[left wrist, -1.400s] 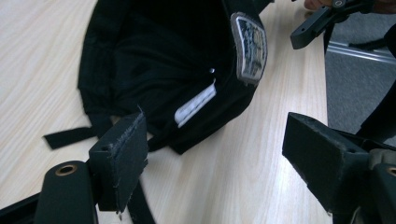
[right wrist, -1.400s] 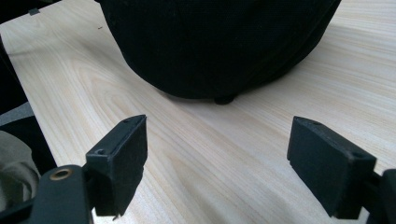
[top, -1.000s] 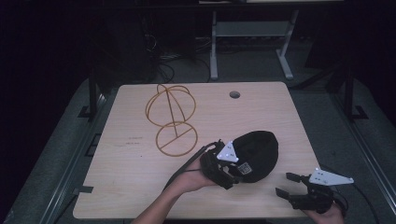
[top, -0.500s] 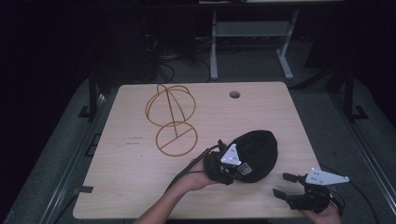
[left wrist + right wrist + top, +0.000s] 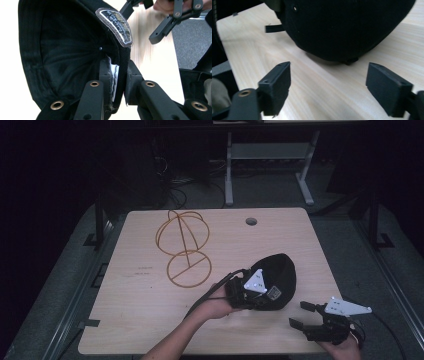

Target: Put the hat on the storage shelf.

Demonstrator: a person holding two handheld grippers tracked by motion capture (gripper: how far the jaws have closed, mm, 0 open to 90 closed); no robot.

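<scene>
A pale wooden table (image 5: 150,320) stands on grey floor (image 5: 75,270) in a dark room.

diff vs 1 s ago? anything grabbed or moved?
The left gripper has just closed its fingers on the rim of the black cap, which now sits clamped between them. The right gripper is open over the table as before, short of the cap. The cap and the wire hat stand have kept their places.
</scene>
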